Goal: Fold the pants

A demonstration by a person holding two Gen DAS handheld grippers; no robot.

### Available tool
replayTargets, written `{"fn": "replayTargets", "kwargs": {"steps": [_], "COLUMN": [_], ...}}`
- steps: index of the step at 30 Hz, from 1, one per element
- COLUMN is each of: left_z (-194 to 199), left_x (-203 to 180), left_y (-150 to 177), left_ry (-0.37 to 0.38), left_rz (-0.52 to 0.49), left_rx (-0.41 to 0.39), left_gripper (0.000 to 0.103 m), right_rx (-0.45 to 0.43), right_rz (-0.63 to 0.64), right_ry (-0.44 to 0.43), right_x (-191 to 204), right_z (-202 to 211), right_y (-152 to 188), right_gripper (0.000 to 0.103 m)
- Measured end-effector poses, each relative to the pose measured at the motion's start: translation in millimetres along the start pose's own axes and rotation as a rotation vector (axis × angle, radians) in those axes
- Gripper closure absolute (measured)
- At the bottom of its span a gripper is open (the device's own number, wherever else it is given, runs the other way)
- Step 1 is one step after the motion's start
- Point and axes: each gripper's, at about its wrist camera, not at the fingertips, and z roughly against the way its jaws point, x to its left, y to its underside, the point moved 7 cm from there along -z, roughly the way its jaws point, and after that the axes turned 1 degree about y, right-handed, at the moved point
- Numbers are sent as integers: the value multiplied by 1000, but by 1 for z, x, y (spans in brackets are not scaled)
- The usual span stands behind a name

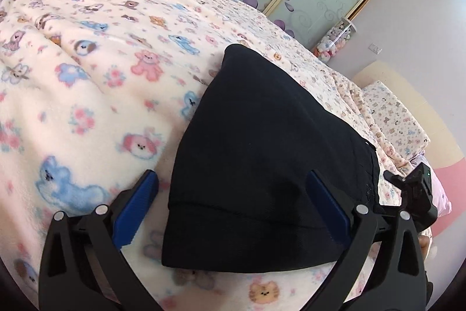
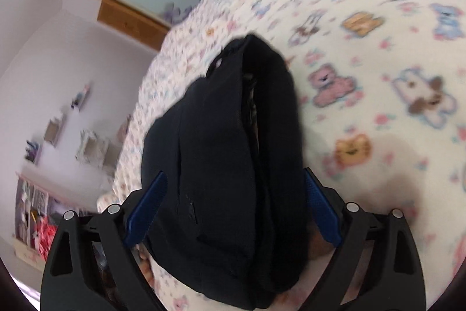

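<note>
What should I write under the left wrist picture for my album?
Open left gripper hovering over folded black pants on a teddy-bear blanket.

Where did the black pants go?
The black pants lie folded on the teddy-bear blanket, low in the middle of both wrist views, between the open blue fingers of each gripper.

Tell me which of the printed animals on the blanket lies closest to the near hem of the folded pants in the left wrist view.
The orange cat face, just below the black pants; the blue bear and pink bears lie farther off to the left on the blanket.
</note>
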Motion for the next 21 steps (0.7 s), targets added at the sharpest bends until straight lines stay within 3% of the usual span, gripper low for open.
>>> {"fn": "replayTargets", "kwargs": {"steps": [4, 7, 10, 14, 16, 18, 21], "left_z": [3, 3, 3, 5, 6, 7, 17], "left_x": [3, 5, 5, 6, 6, 6, 2], "left_y": [2, 2, 2, 3, 3, 3, -1], "left_ry": [-2, -1, -1, 10, 16, 22, 62], "left_rz": [-3, -2, -2, 1, 2, 3, 29], "left_rx": [1, -1, -1, -6, -8, -11, -18], "left_gripper": [2, 2, 2, 2, 2, 2, 2], "right_rx": [39, 66, 61, 70, 63, 49, 31], "right_rz": [12, 20, 43, 4, 7, -11, -61], "right_ry": [20, -104, -124, -69, -68, -95, -164], "right_x": [-3, 10, 14, -2, -4, -4, -9], "right_z": [-8, -13, -10, -18, -21, -19, -9], "right_y": [0, 2, 2, 2, 3, 3, 2], "right_gripper": [9, 13, 13, 26, 28, 45, 61]}}
